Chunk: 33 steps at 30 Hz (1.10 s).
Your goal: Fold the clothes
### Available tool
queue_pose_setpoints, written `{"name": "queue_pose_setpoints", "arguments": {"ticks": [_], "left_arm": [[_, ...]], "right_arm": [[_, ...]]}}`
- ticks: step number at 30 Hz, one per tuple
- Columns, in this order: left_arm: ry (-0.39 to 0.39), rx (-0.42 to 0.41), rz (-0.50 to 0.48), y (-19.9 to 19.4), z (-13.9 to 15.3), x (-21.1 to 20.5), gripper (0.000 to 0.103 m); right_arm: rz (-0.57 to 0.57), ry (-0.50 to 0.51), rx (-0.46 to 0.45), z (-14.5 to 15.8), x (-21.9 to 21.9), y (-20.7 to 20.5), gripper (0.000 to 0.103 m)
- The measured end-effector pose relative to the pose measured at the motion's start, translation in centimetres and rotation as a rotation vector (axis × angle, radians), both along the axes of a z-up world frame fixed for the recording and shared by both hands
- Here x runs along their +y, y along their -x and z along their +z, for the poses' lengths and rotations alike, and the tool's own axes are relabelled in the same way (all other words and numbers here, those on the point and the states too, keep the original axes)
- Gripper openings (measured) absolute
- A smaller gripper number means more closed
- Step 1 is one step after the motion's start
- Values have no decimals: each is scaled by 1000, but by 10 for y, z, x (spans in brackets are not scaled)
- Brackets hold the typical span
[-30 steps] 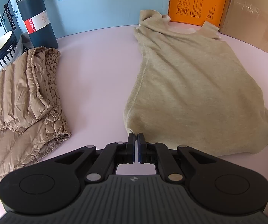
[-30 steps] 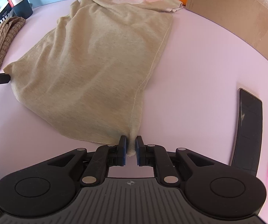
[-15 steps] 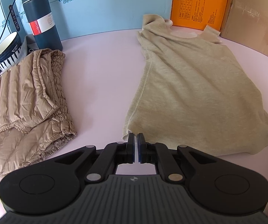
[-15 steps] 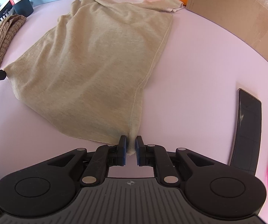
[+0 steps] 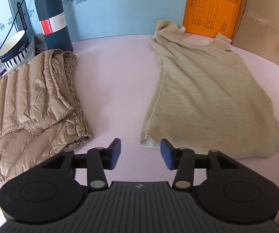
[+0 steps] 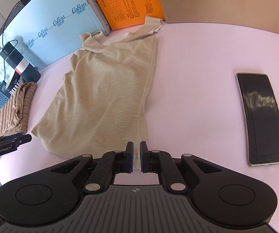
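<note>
A beige sleeveless shirt [image 5: 207, 97] lies flat on the pink table [image 5: 116, 77], neck toward the far boxes. My left gripper [image 5: 140, 153] is open just in front of the shirt's near left hem corner, which rests on the table between and beyond the blue pads. In the right wrist view my right gripper [image 6: 136, 155] is shut on the shirt [image 6: 108, 89] at its near right hem corner, with fabric pinched between the pads. The left gripper [image 6: 13, 139] also shows there at the left edge, held by a hand.
A tan quilted jacket [image 5: 29, 101] lies crumpled at the left. Behind it stand a dark flask [image 5: 51, 19] and a striped bowl [image 5: 13, 48]. Blue, orange [image 5: 211, 9] and cardboard [image 5: 265, 25] boxes line the back. A phone [image 6: 261, 116] lies right of the shirt.
My left gripper has opened and let go of the left hem corner, which now lies on the table. The right gripper keeps its hold, and its view has swung.
</note>
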<state>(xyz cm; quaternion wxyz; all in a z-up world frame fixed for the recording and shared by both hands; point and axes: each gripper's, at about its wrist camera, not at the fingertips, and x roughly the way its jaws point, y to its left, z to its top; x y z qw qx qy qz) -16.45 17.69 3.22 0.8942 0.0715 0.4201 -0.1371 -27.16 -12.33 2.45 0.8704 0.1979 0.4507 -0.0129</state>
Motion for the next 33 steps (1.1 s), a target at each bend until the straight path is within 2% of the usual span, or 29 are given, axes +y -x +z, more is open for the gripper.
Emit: {"name": "queue_pose_setpoints", "arguments": {"ticks": [1,4,5,6,7,10,13,14,15,16,17,19,22,25,29,31,33], "left_arm": [[-7,-23,-6,3,1,0,65],[3,-47,-28,5,2,1,67],[9,-48,-33,3,1,0,72],[11,-48,-45,1,-2,-2,76],[10,-47,-60,-2,-5,-5,80],[-25,-35,-85,-13,-13,-14,80],[-2,-4,-86,-21,-18,-17,80],[18,7,-93,-23,-19,-18,66],[37,29,-101,-25,-21,-18,49],[55,45,-102,-26,-21,-19,19],[72,56,-100,-27,-19,-20,4],[131,73,-95,-28,-12,-20,5],[182,64,-72,-33,4,-18,5],[238,34,-48,-41,27,-14,5],[251,-19,-45,-43,55,-11,5],[252,-10,-42,-40,62,-8,5],[265,32,-34,-34,63,-4,5]], "right_arm": [[-10,-14,-8,0,-3,4,7],[-55,-70,-39,-1,-13,15,9],[-55,-82,-54,-3,-15,17,19],[-43,-84,-65,-6,-15,18,37],[-27,-70,-74,-9,-13,18,43],[39,-19,-89,-22,-8,13,46],[64,-36,-121,-36,-7,10,46],[69,-38,-115,-41,-6,8,45],[83,-30,-131,-42,-2,7,39],[97,-22,-148,-43,1,6,28],[133,-51,-131,-45,6,2,7],[129,-120,-126,-46,4,1,7],[29,-378,-179,-45,-15,2,7],[-62,-586,-277,-32,-35,3,7],[-76,-678,-351,-4,-52,-2,7],[-91,-711,-350,1,-60,4,7],[-114,-752,-342,4,-69,13,7]]}}
